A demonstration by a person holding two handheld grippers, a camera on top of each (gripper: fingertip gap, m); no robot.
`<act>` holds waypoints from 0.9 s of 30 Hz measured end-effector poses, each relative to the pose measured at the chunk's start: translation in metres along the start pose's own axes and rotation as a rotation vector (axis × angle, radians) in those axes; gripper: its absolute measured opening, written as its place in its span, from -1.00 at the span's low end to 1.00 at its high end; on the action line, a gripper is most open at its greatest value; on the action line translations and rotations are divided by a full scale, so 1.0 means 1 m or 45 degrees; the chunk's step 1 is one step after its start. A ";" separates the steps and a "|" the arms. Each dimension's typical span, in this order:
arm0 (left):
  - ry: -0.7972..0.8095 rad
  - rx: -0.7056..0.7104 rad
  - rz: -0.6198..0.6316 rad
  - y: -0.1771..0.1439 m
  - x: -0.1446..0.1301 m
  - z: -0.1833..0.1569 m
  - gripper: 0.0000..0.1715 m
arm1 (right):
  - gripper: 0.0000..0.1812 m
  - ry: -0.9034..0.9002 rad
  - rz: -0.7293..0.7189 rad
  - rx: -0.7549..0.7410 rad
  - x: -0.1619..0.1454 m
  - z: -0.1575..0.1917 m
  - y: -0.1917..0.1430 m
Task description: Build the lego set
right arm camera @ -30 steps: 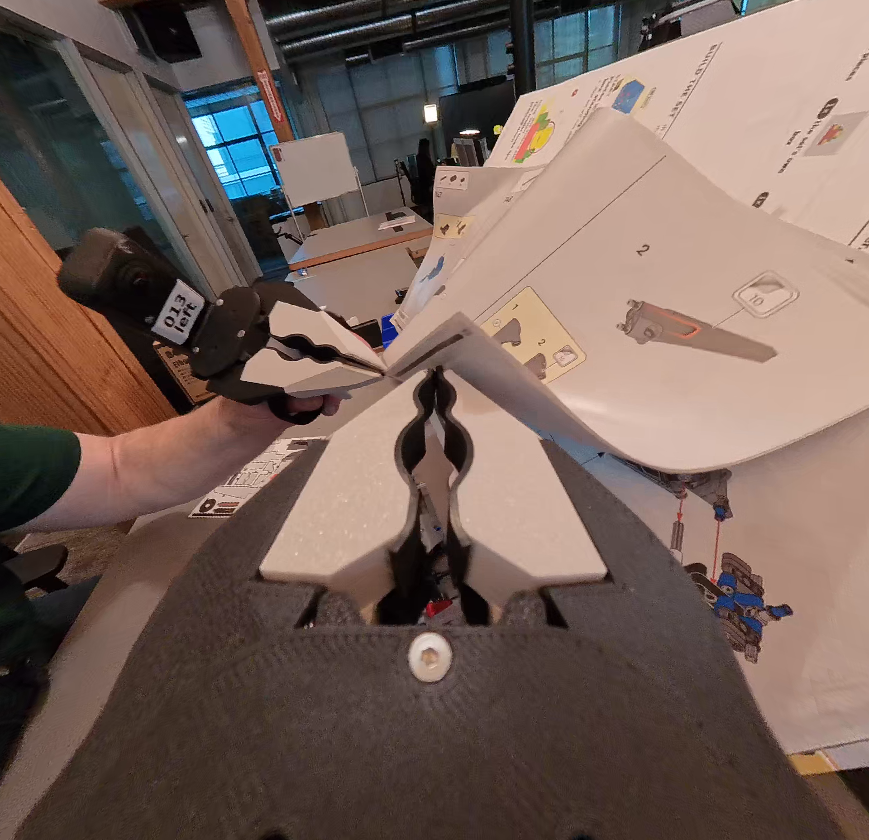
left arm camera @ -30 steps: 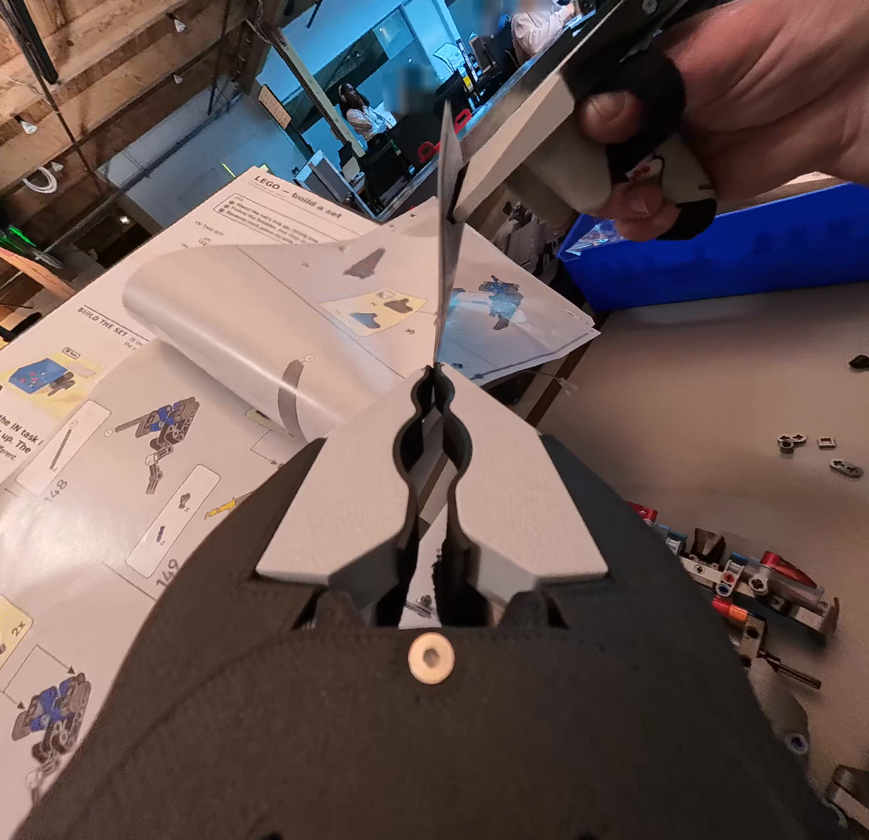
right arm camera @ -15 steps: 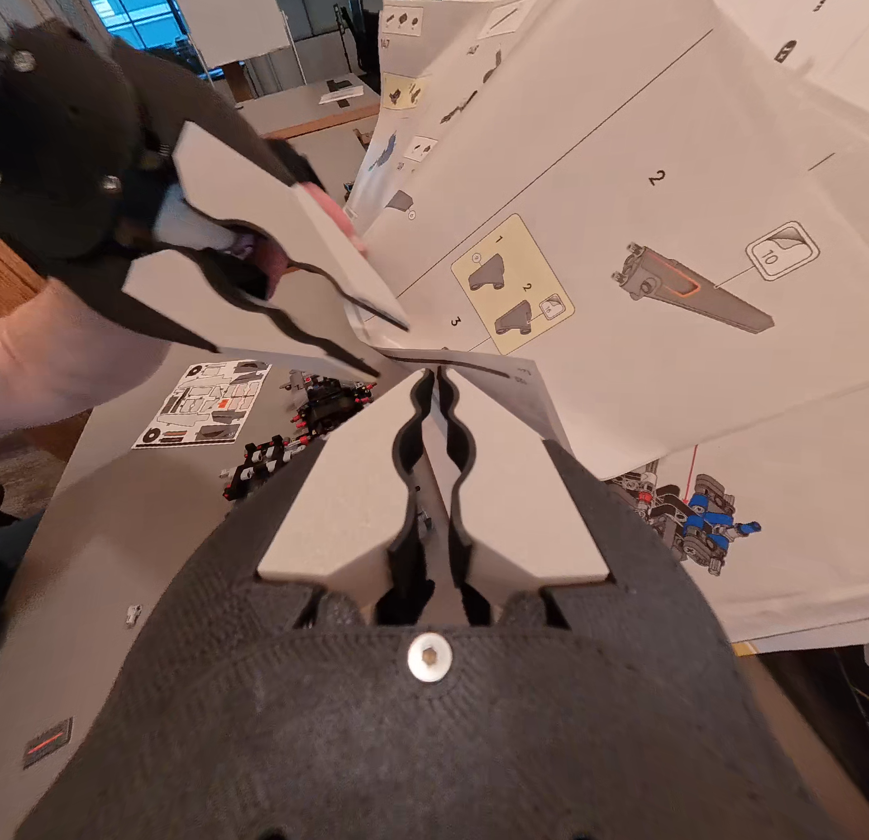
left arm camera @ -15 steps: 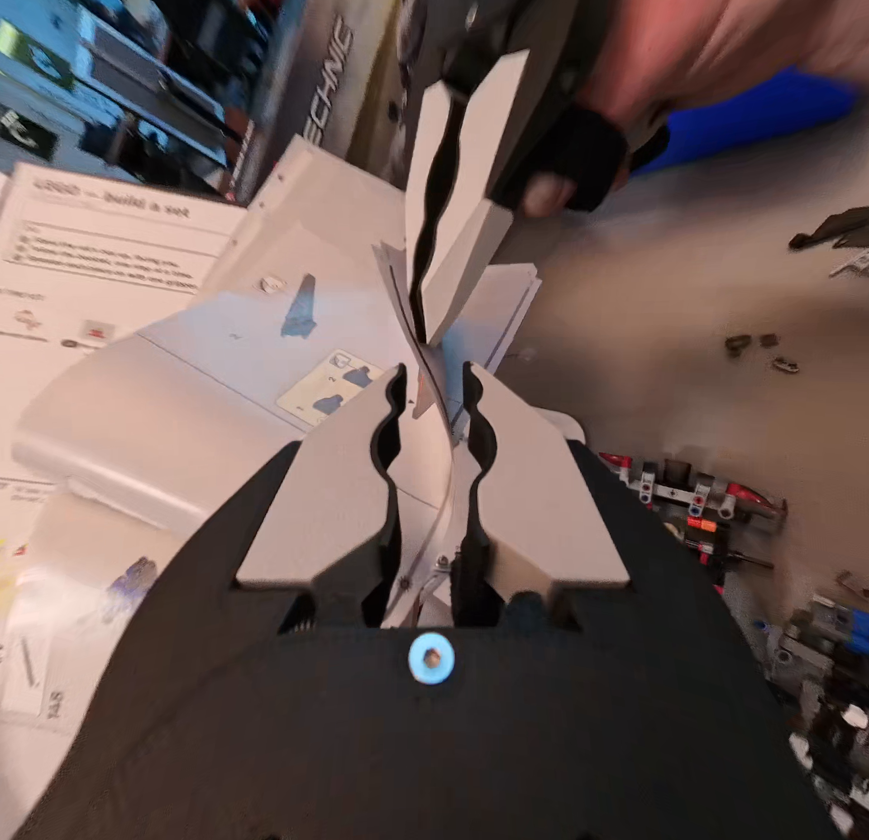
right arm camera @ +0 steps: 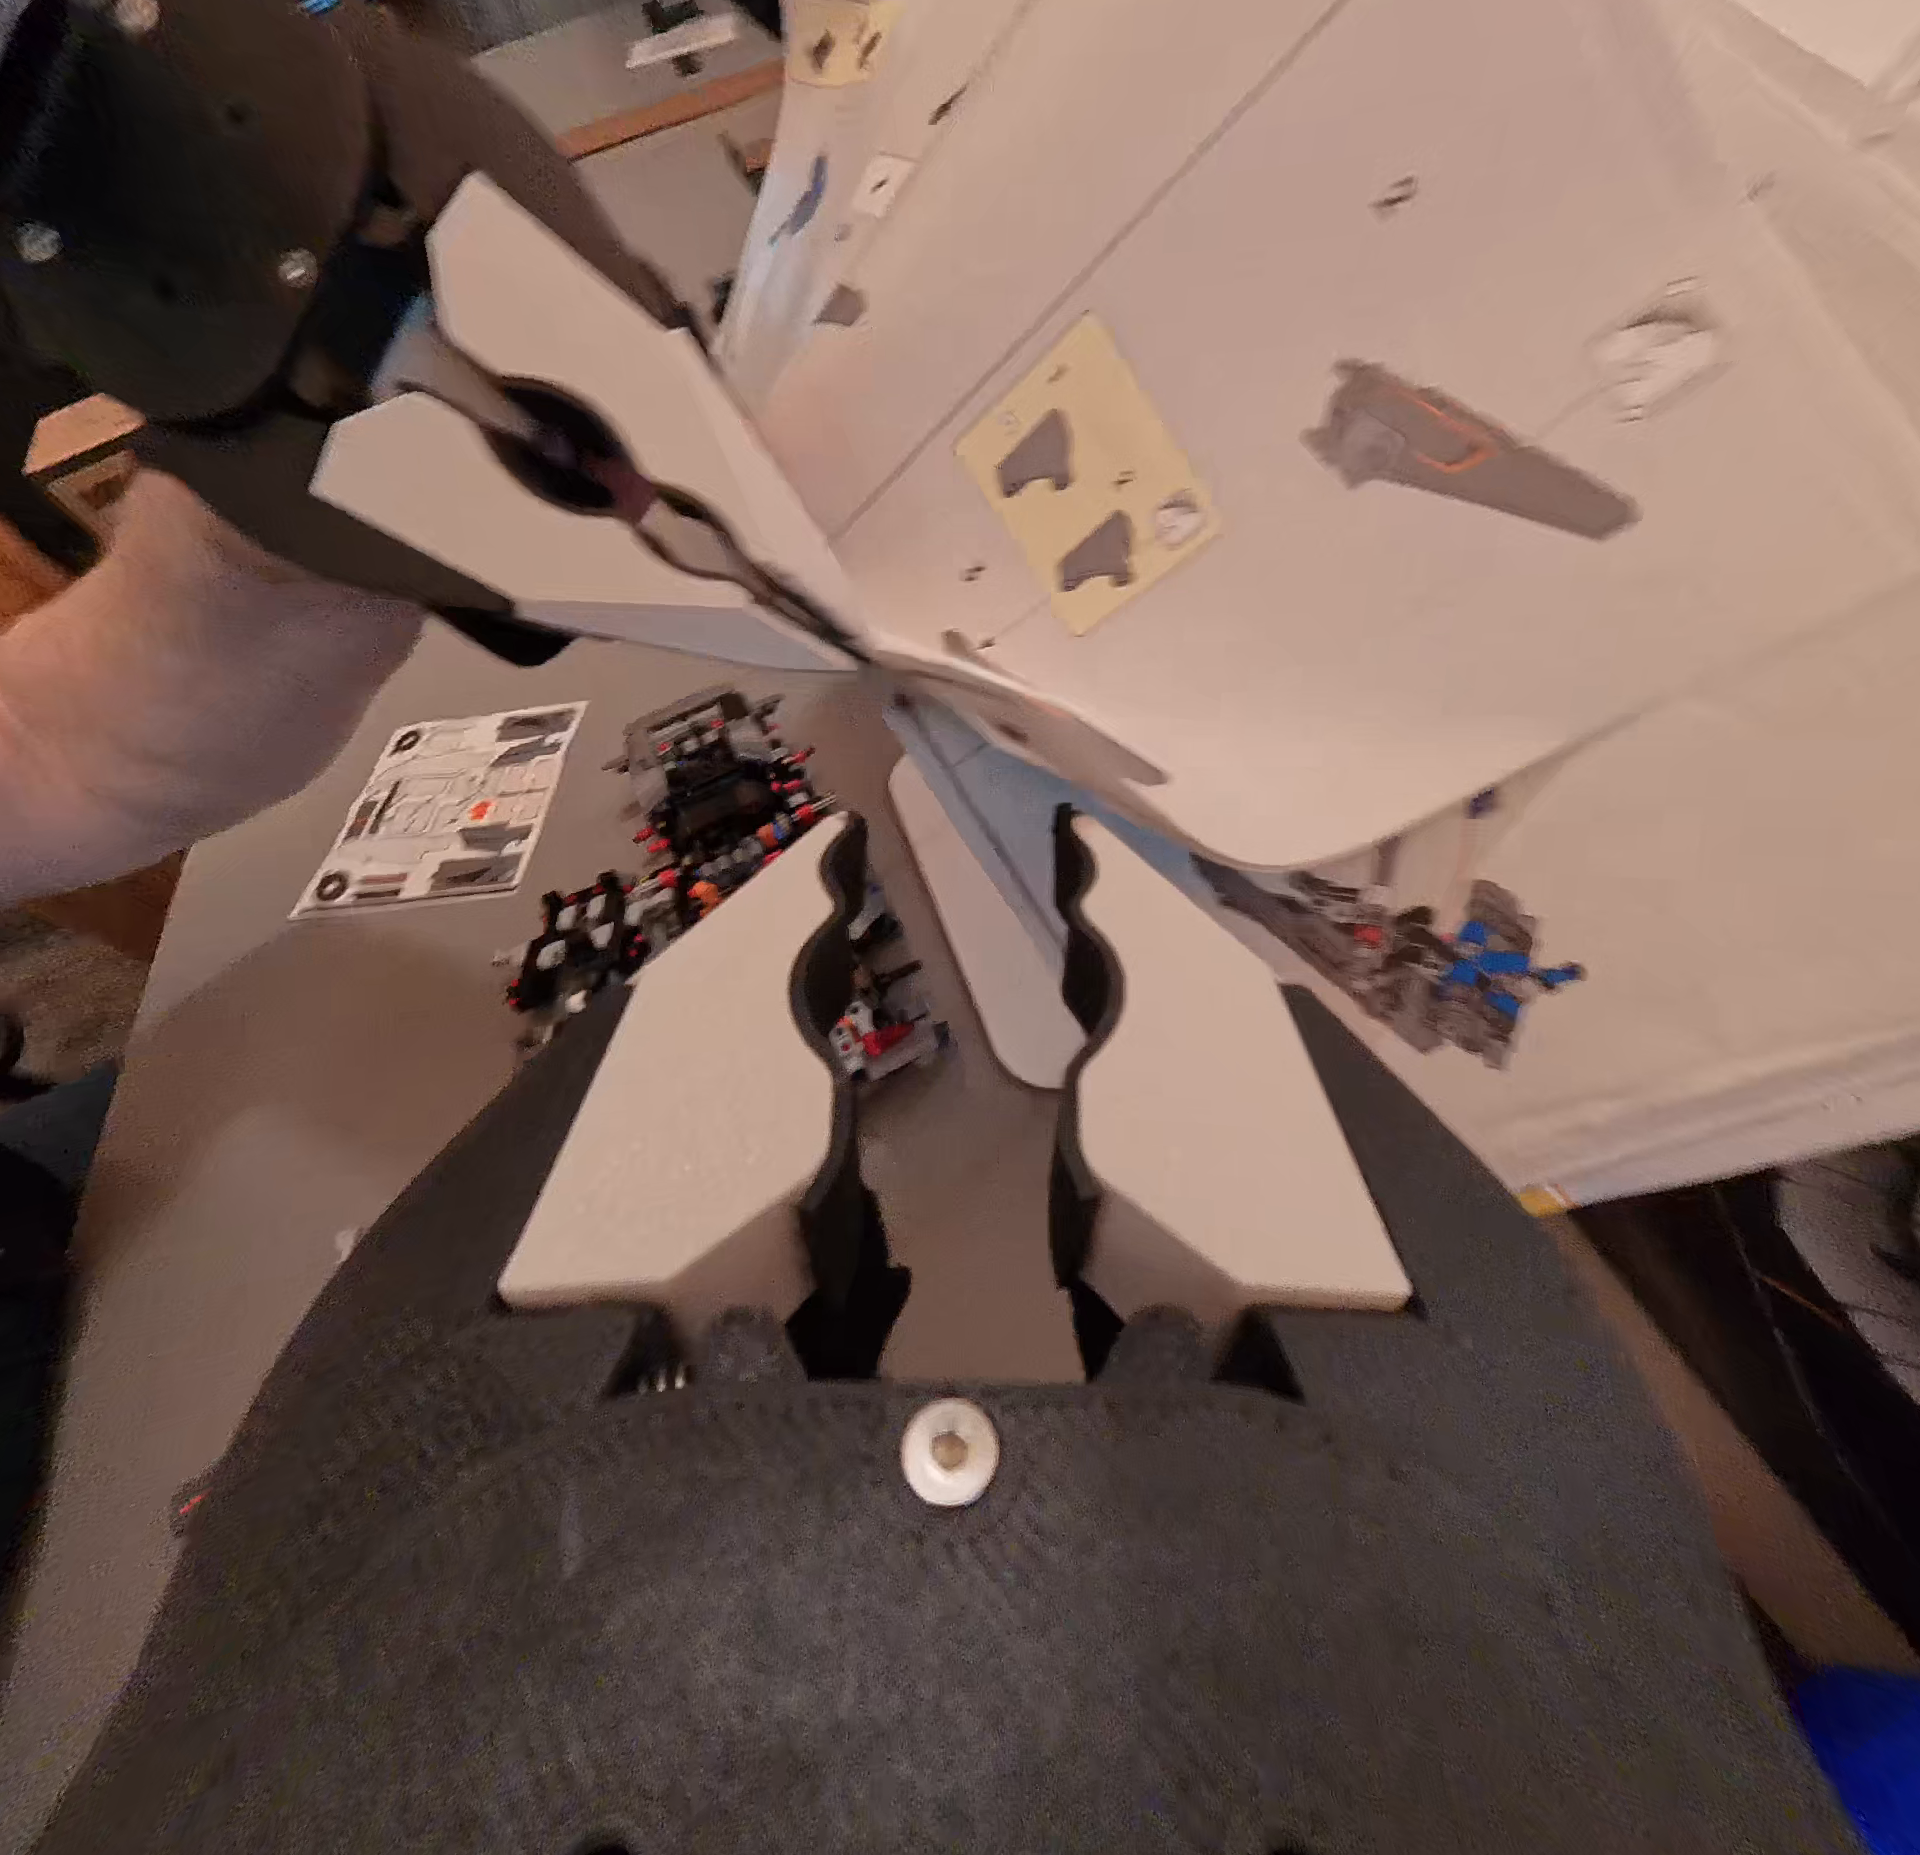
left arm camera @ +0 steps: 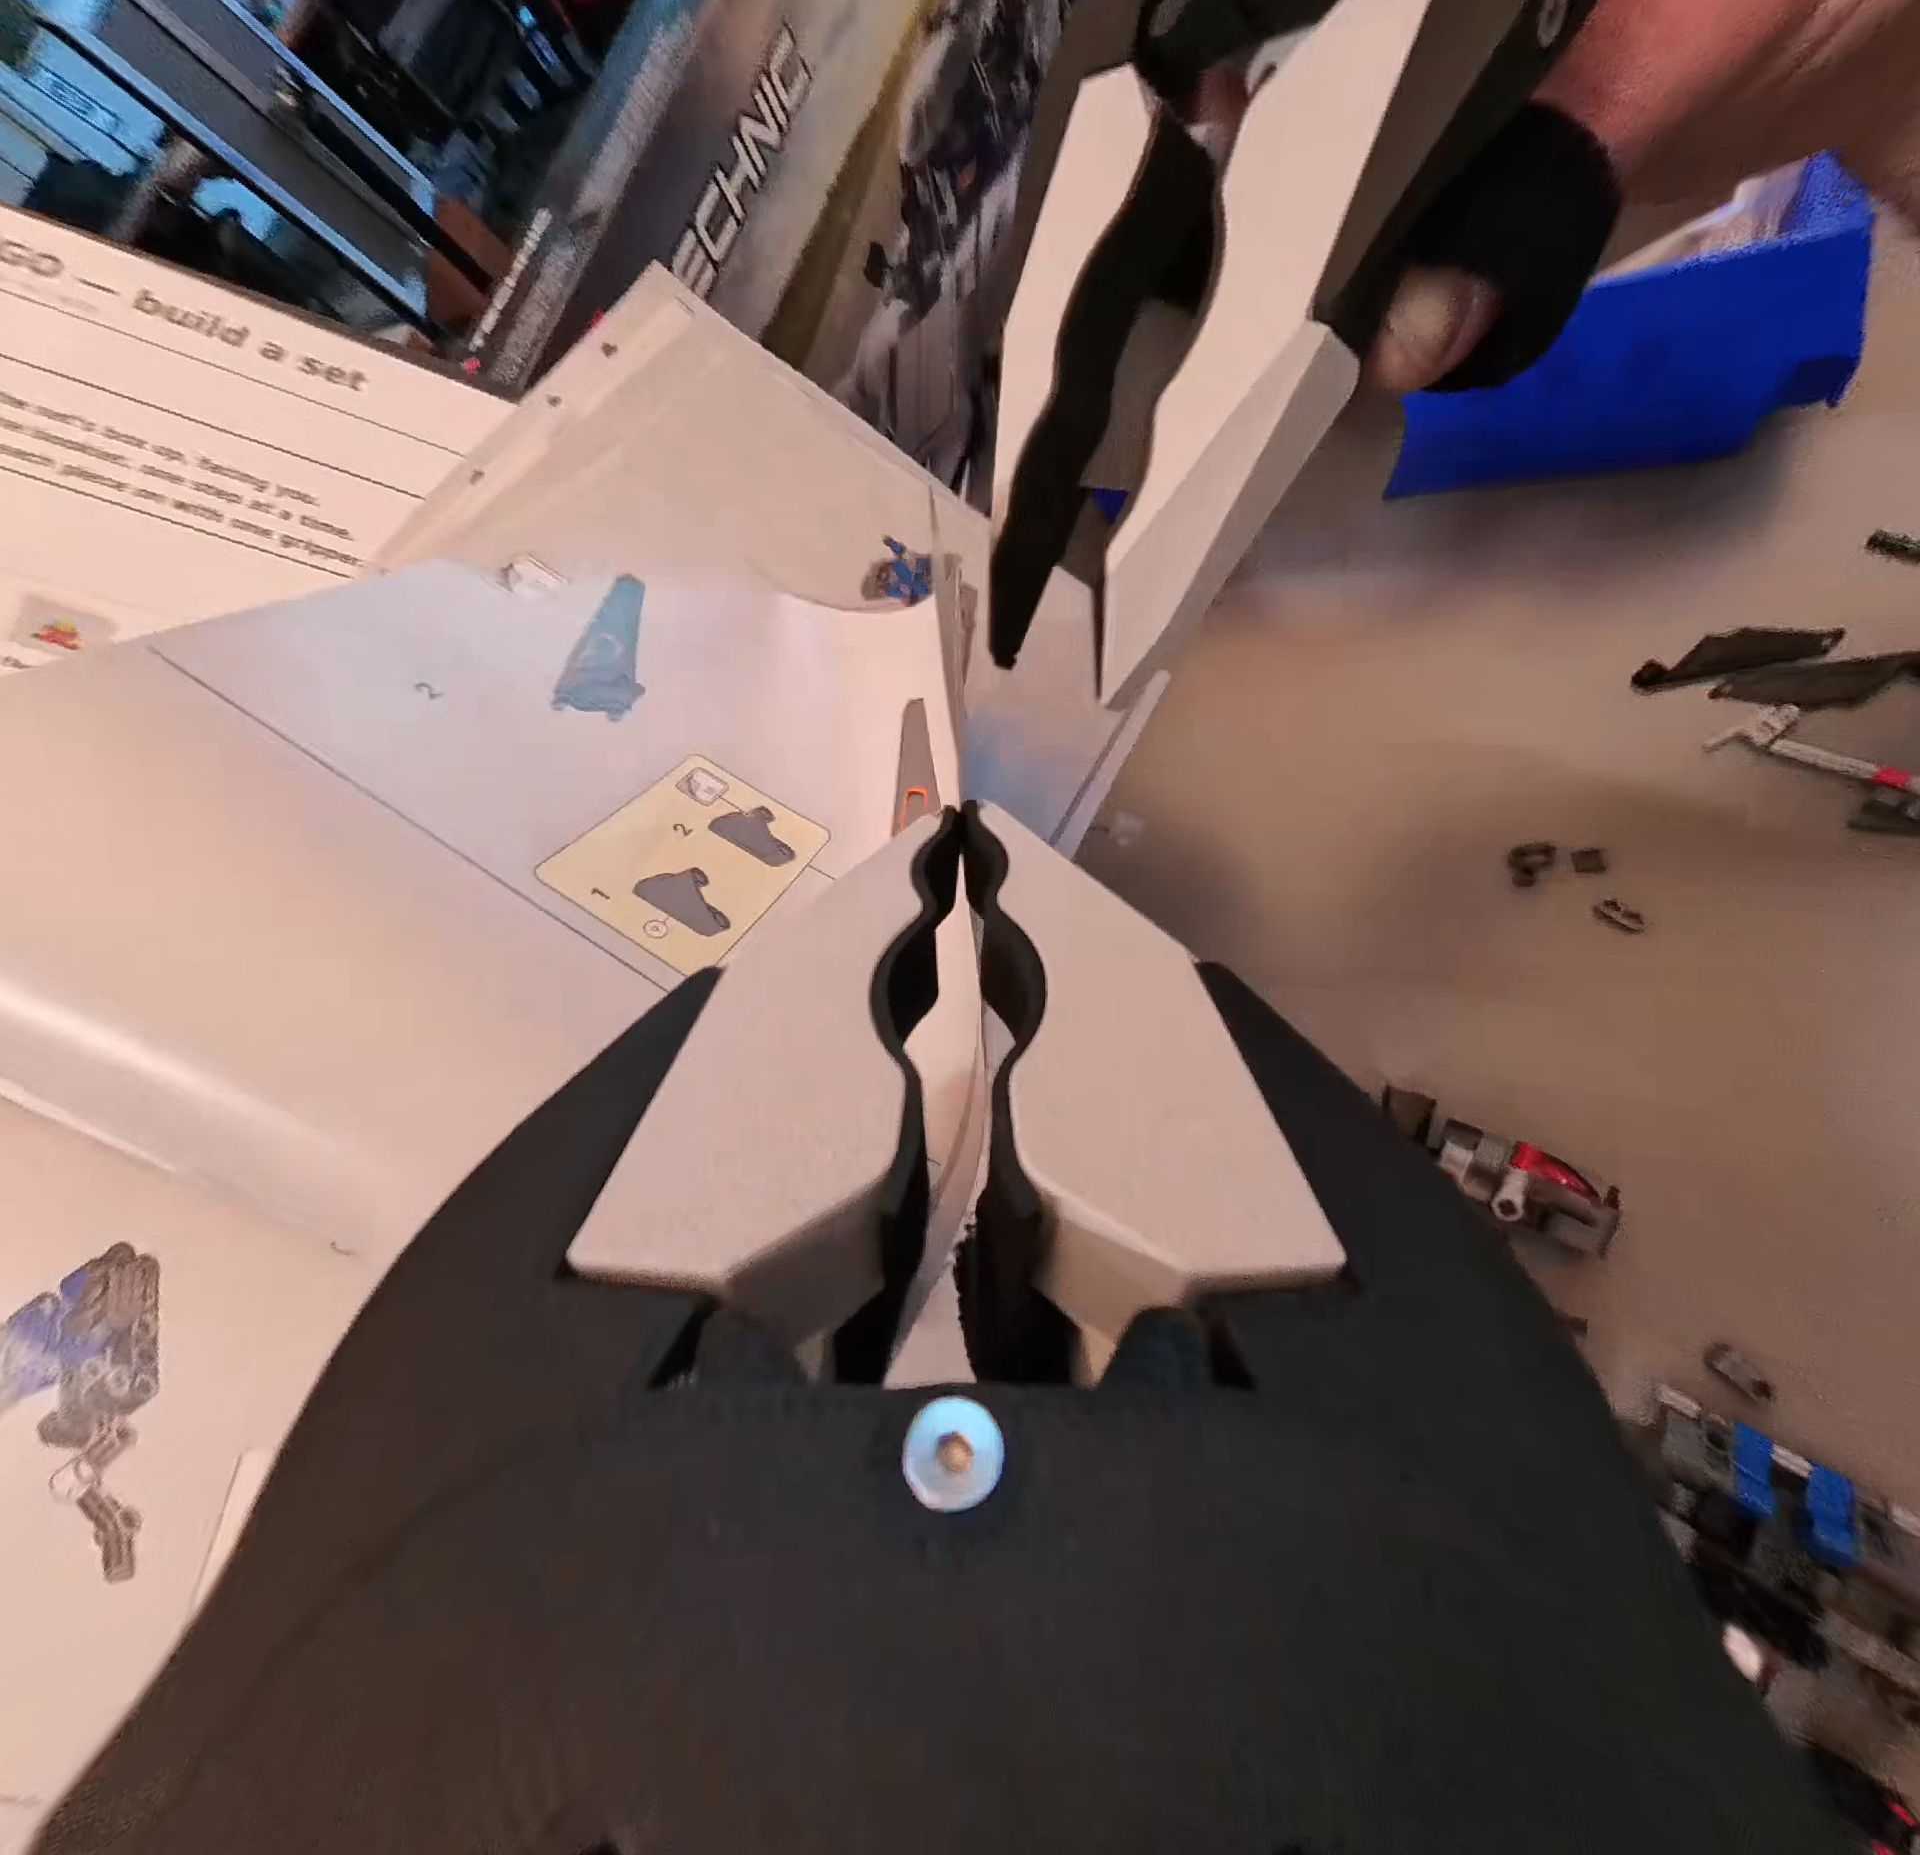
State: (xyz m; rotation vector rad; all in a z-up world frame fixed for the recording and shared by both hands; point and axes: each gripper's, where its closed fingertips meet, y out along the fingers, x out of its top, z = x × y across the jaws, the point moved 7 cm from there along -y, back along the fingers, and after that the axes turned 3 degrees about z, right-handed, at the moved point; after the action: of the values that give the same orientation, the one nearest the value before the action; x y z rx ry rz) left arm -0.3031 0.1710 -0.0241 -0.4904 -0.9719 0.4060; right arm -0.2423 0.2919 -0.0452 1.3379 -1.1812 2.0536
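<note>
My left gripper is shut on the edge of a page of the instruction booklet and holds it raised and curled. In the right wrist view the left gripper pinches that page's corner. My right gripper is open and empty just below the lifted page. It also shows in the left wrist view, jaws parted, beyond the page edge. A partly built lego model lies on the table past the right gripper's fingers.
A sticker sheet lies left of the model. Loose lego parts, small dark pieces and black panels lie on the grey table. A blue bin and the set's box stand at the back. Both grippers' tips are close together, under 4 cm apart.
The left gripper opened half a second ago and has shut on the page again. The right gripper has let go of the page and opened. Both have dropped nearer the table.
</note>
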 end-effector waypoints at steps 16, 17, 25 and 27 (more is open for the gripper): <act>0.010 0.142 -0.287 -0.032 0.001 -0.011 -1.00 | -0.30 0.104 -0.440 0.069 0.034 0.002 -0.005; 0.015 0.163 -0.302 -0.034 0.001 -0.011 -1.00 | -0.30 0.015 -0.432 0.004 0.036 0.005 -0.008; 0.002 0.156 -0.330 -0.036 0.003 -0.011 -1.00 | -0.51 -0.566 -0.379 -0.339 0.043 0.027 -0.023; 0.000 0.159 -0.324 -0.036 0.003 -0.010 -1.00 | -0.56 -0.653 -0.366 -0.398 0.044 0.031 -0.023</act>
State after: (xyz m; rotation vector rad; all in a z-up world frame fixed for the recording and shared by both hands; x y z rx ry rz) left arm -0.2893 0.1412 -0.0067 -0.2496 -0.9886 0.2355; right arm -0.2285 0.2746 0.0091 1.8025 -1.3465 1.2999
